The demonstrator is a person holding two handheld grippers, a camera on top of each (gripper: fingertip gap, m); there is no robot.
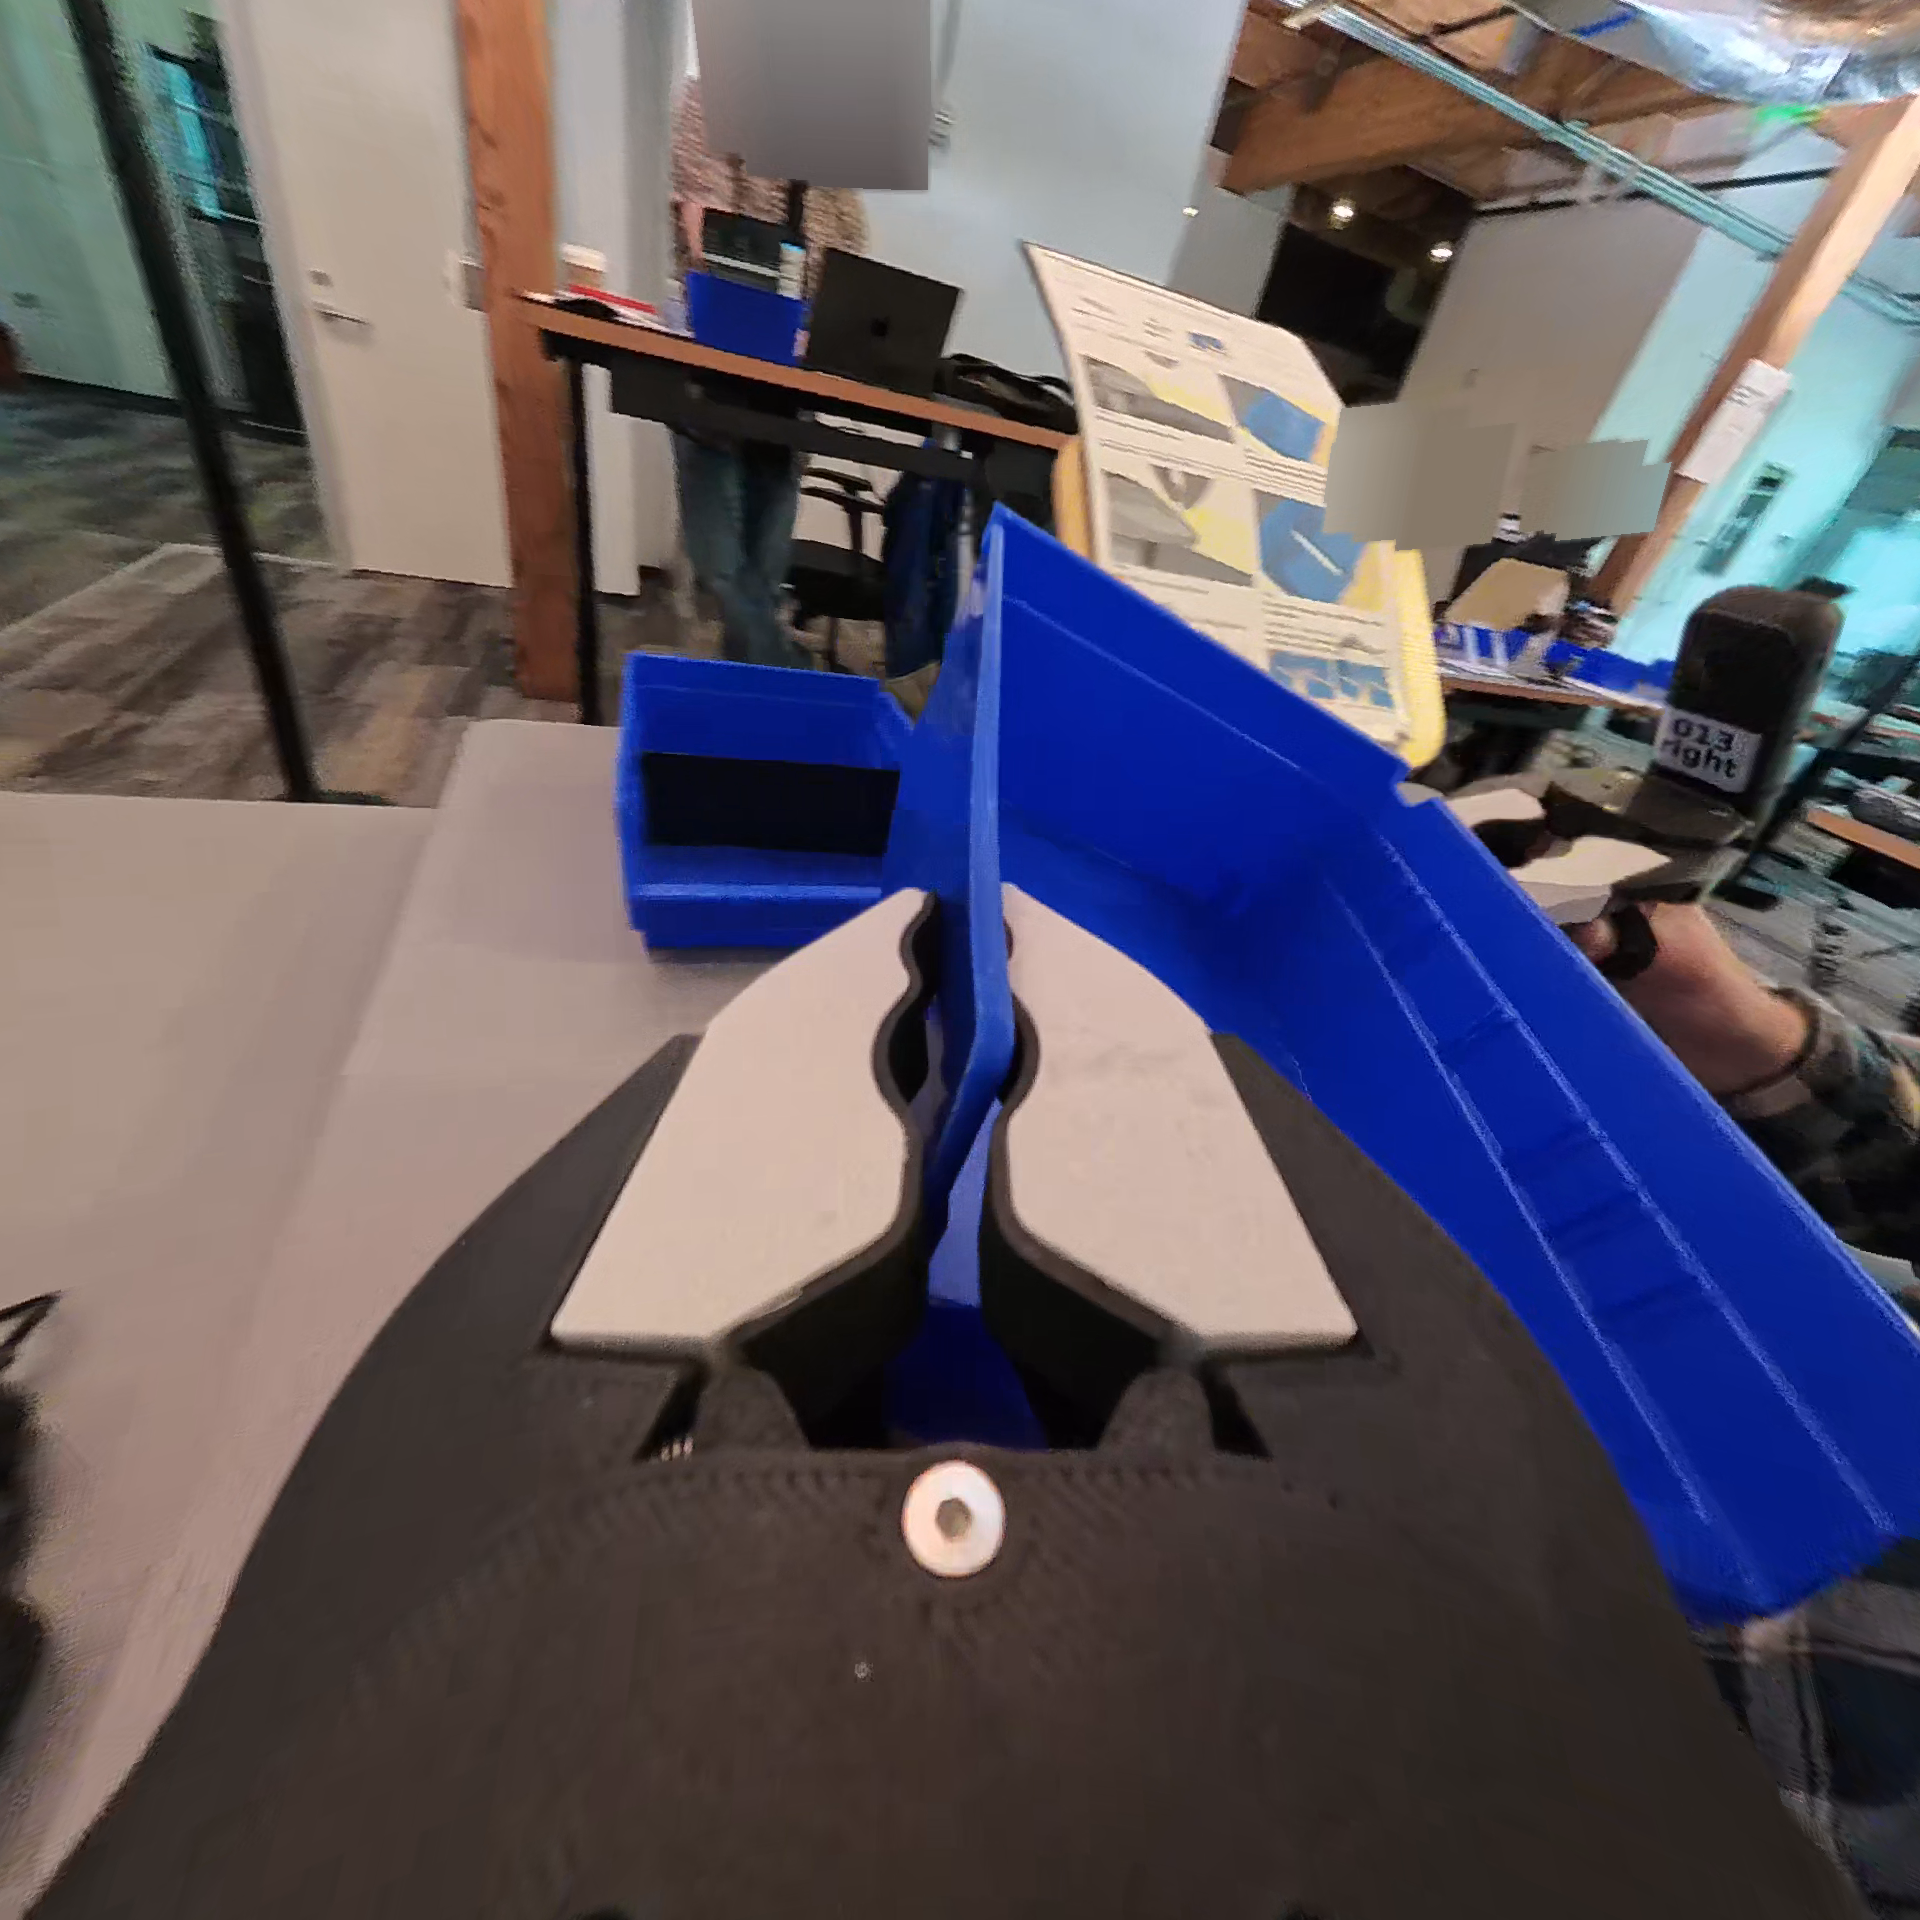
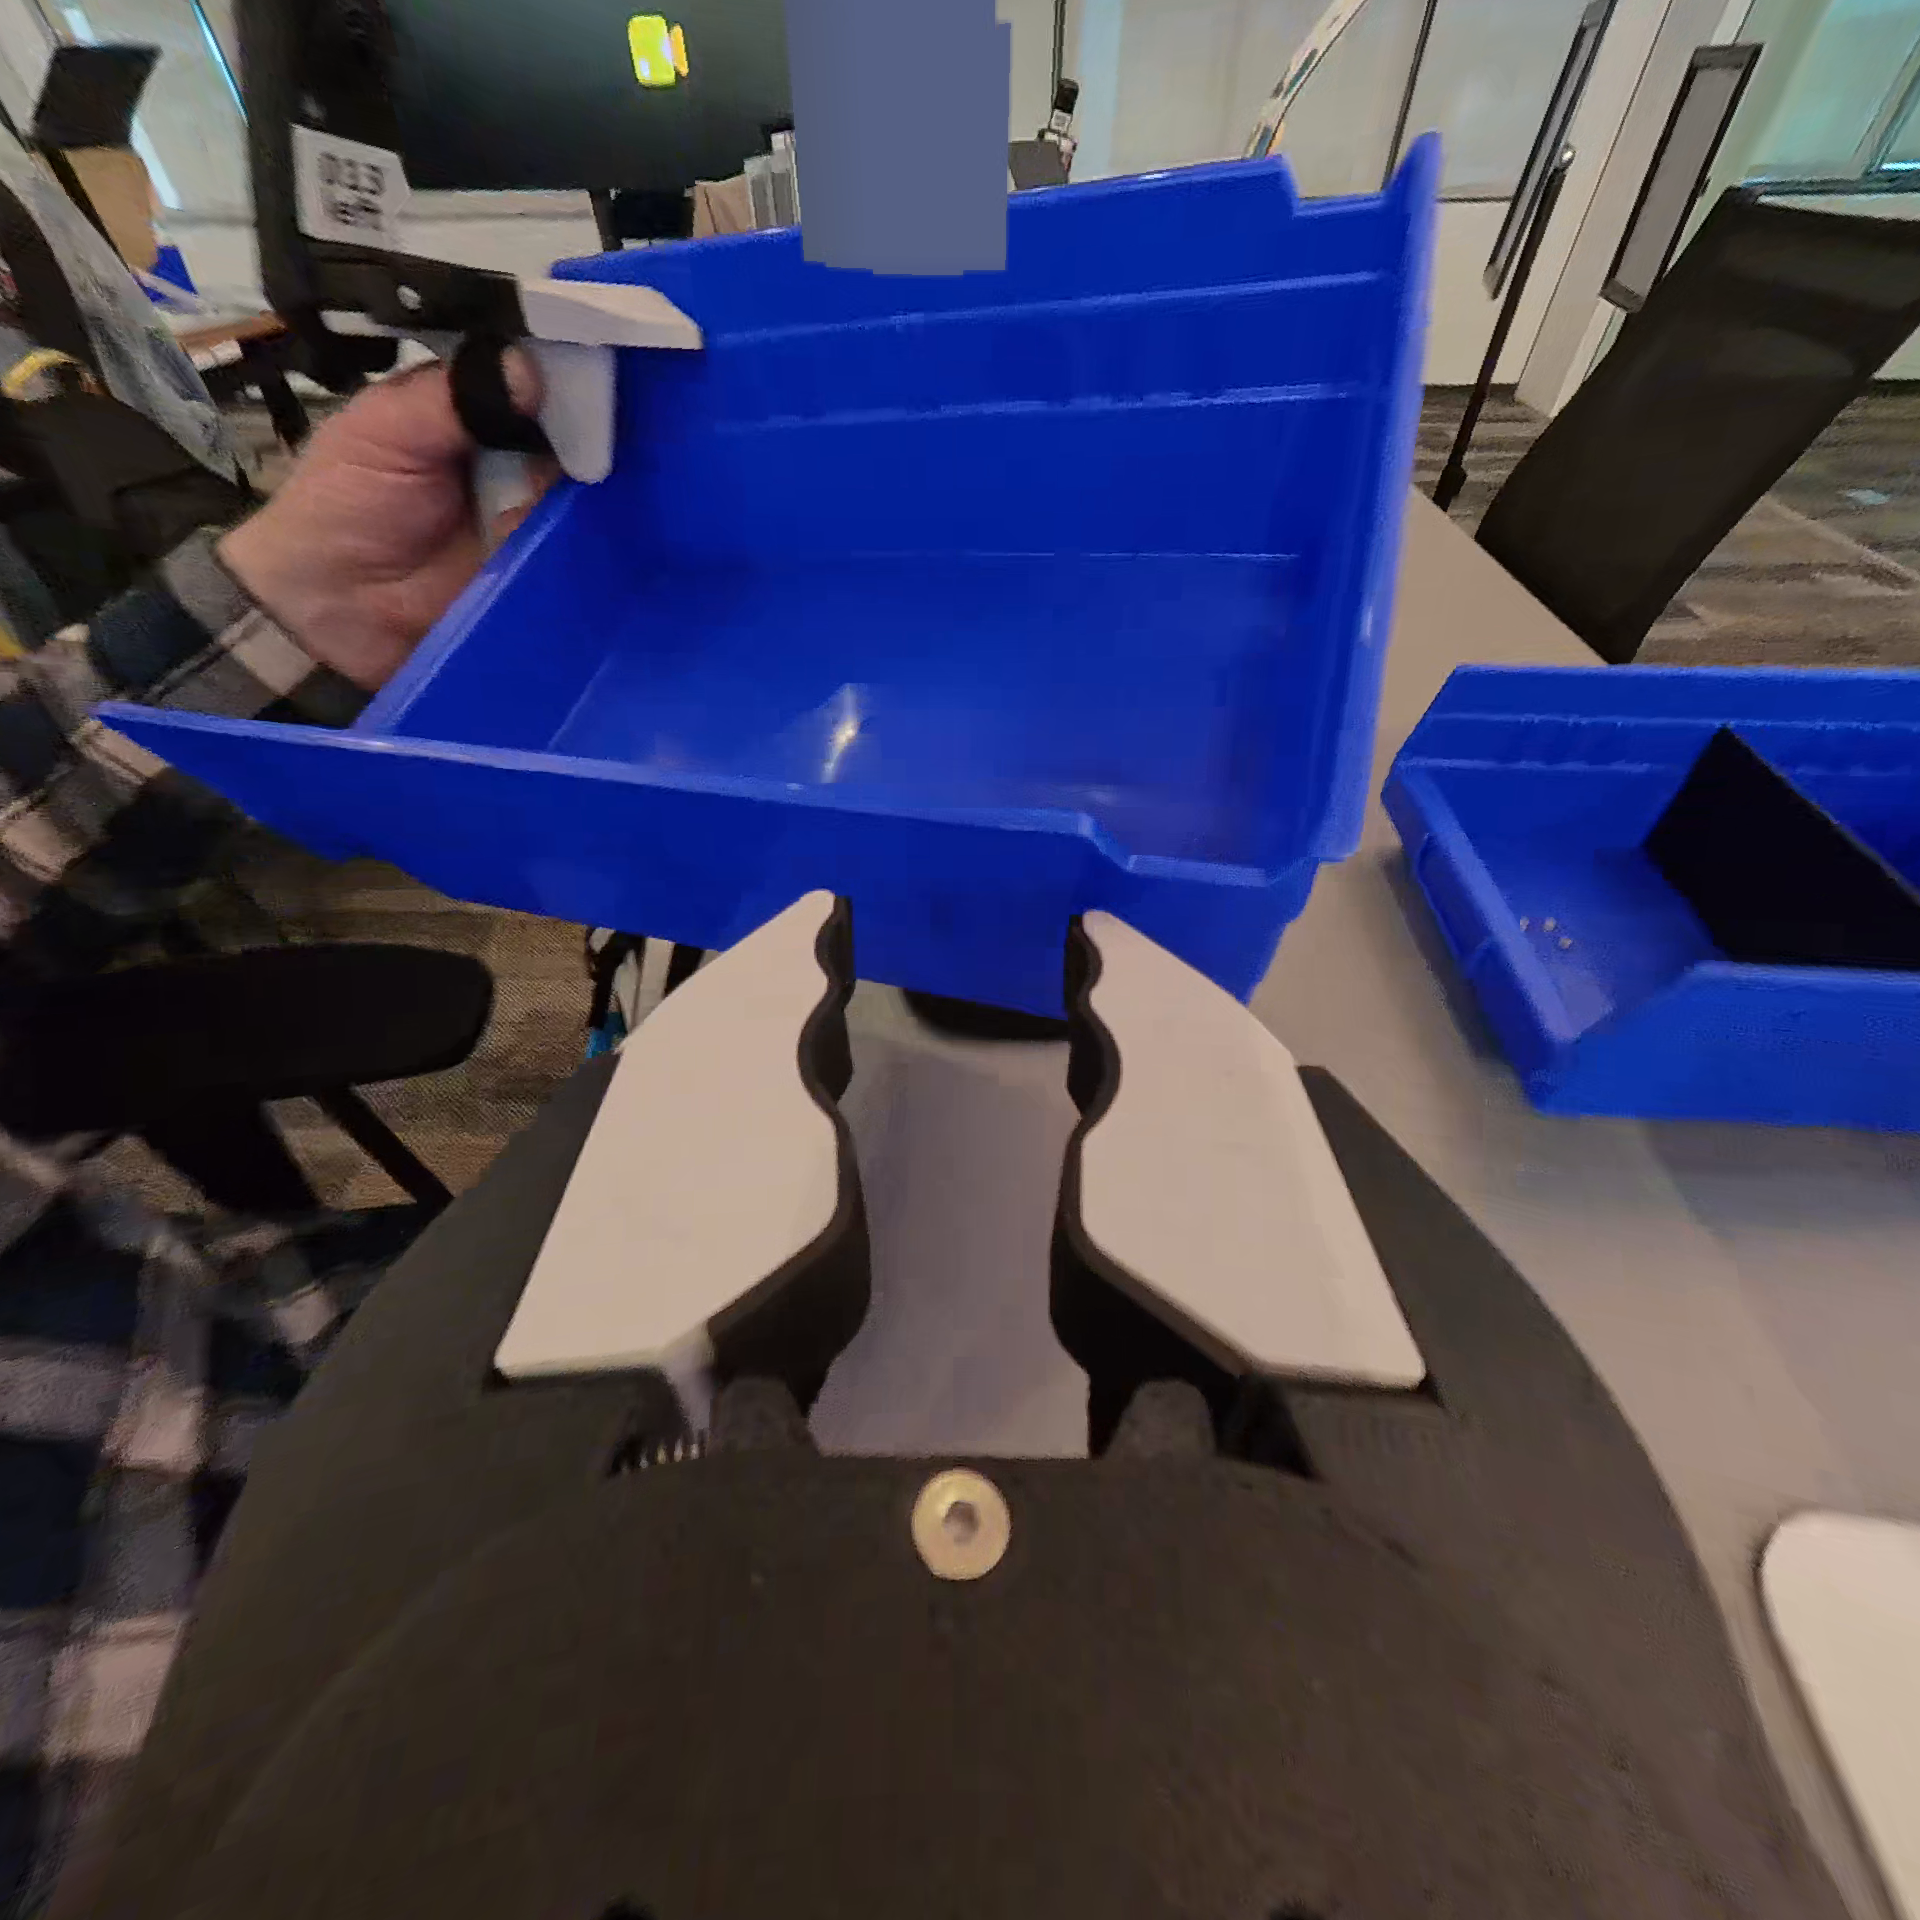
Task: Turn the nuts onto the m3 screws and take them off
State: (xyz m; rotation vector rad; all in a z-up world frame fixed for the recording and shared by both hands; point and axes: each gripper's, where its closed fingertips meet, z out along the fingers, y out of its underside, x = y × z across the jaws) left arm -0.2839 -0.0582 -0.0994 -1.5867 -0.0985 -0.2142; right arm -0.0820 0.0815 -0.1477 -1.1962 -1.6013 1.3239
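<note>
Gripping the thin side wall of a large blue bin [image 1: 1195,831], the left gripper [image 1: 966,914] has its jaws nearly closed, the wavy black pads pressed against the plastic from both sides. That bin is smooth, glossy moulded plastic with ribbed inner walls and a stepped rim; it is tilted and lifted clear of the bench [image 1: 260,987], which is matte pale grey. From the right wrist view the bin's inside [image 2: 935,644] looks bare, a streak of glare on its floor. The right gripper [image 2: 956,925] is partly open, its pale fingers [image 2: 707,1122] with black scalloped pads standing just short of the bin's near wall; nothing lies between them, only bench surface showing in the gap. A smaller blue bin [image 2: 1558,987] rests on the bench to the right, holding a flat black divider [image 2: 1787,862] and a few tiny pale specks, too small to identify. A hand [image 2: 364,540] in a plaid sleeve holds the left gripper. The bin's underside is hidden, and motion blur softens most edges.
</note>
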